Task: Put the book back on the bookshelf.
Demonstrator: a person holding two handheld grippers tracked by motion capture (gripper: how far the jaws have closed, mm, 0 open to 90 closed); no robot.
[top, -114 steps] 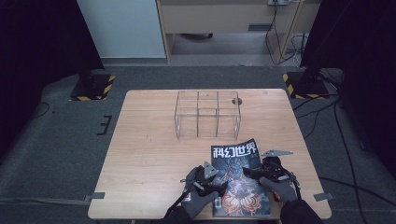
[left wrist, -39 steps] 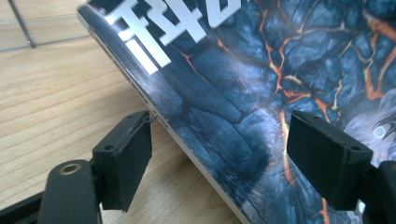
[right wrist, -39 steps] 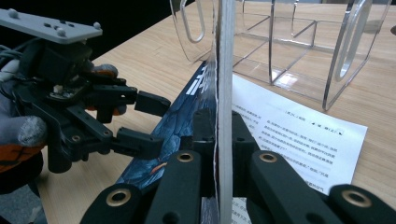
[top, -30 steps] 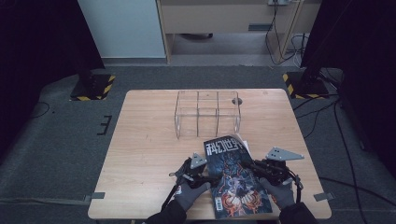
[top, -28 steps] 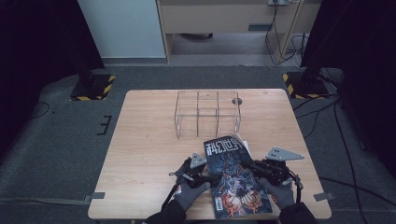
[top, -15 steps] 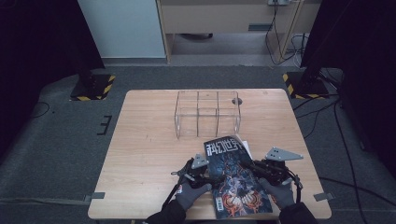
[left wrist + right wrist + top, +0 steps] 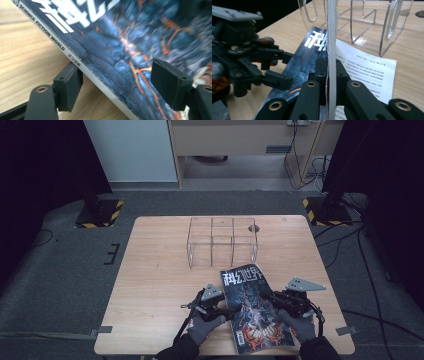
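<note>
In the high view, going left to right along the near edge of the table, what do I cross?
Left gripper → magazine → right gripper.

The magazine (image 7: 120,50) carries "SCIENCE FICTION WORLD" in small white capitals along the spine edge of its cover. Large white Chinese title characters, 科幻世界, stand across the cover's top (image 7: 243,276). Fine print fills an open white page (image 7: 364,72), too small to read.

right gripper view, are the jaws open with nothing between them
No, the right gripper has its jaws clamped shut on the magazine edge, pads pressing both sides.
</note>
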